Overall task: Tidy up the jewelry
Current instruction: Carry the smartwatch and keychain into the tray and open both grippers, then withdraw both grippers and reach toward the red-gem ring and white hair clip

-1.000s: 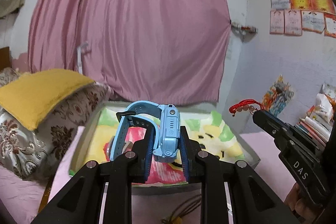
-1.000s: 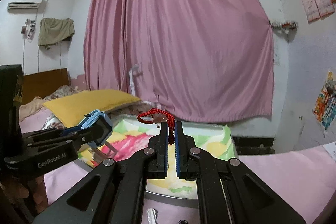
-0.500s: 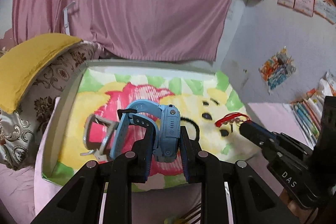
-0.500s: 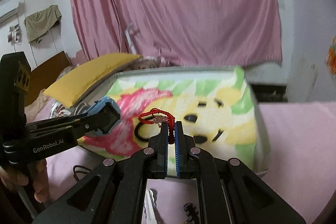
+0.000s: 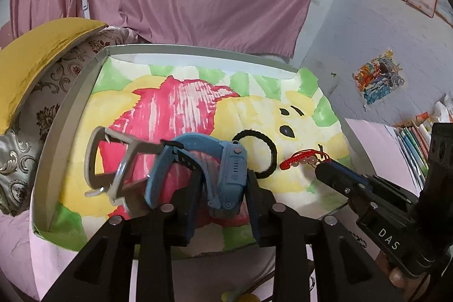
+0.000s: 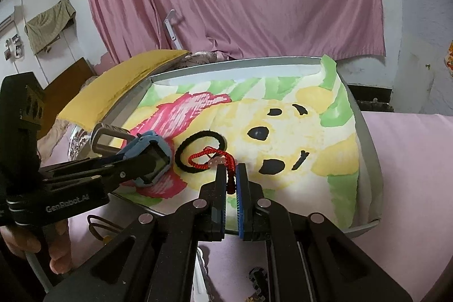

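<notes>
Meanwhile left hand-held gripper loosening around blue watch; right hand-held gripper pinches red bracelet.

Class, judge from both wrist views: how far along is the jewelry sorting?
Done: a black hair tie and a silver clip lie in the tray. In hand: the left gripper, fingers just loosening, has a blue watch between them; the right gripper pinches a red bracelet. Left: setting both down.

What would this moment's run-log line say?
left tool: blue watch between opening jaws | right tool: shut on red bracelet | both over tray
</notes>
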Demonstrator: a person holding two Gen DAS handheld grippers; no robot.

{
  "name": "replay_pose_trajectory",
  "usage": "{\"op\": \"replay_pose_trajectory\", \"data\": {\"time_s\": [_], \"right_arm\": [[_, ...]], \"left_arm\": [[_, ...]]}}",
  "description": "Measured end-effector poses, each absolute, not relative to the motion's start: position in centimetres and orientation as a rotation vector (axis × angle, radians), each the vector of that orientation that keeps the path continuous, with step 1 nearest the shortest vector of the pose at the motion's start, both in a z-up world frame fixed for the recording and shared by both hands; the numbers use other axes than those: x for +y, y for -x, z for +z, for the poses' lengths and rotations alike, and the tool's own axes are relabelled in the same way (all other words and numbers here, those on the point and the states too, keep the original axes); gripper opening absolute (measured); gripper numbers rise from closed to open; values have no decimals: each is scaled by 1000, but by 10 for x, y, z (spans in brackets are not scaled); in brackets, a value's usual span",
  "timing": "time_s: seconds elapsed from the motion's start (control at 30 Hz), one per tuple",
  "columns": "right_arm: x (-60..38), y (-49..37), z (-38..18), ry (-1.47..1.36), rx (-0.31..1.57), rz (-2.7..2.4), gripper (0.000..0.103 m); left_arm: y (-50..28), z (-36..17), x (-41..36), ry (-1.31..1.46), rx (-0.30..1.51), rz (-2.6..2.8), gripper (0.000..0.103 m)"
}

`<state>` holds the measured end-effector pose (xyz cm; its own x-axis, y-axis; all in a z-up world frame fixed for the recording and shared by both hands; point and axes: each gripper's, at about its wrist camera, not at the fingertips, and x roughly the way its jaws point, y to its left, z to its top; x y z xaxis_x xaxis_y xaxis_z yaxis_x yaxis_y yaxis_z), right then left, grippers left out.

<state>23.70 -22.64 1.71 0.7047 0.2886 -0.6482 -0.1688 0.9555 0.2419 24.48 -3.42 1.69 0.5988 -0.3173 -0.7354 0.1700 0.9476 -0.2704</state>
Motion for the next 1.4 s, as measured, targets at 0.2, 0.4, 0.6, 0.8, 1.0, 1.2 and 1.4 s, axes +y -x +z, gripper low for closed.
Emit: {"op": "replay_pose_trajectory", "data": {"time_s": [0.2, 0.4, 0.6, 0.8, 1.0, 1.2, 1.4], "right_arm": [[-231, -225, 24, -166, 711, 228, 36], [-240, -201, 41, -148, 604, 187, 40], [-243, -164, 61, -100, 450, 144, 65], [-243, -128, 75, -54, 339, 108, 95], [-239, -98, 81, 7, 277, 100, 101], [-236, -81, 79, 48, 268, 113, 101], [-232, -83, 68, 102, 347, 152, 101]], "left_arm": [[-228, 26, -31, 198, 827, -292, 46], [-201, 45, -23, 225, 694, -272, 58], [-170, 59, -15, 227, 559, -224, 81], [-141, 65, -9, 188, 492, -177, 99], [-115, 61, -2, 160, 458, -139, 102], [-91, 56, -2, 117, 411, -109, 102], [-86, 46, -1, 96, 479, -134, 102]]}}
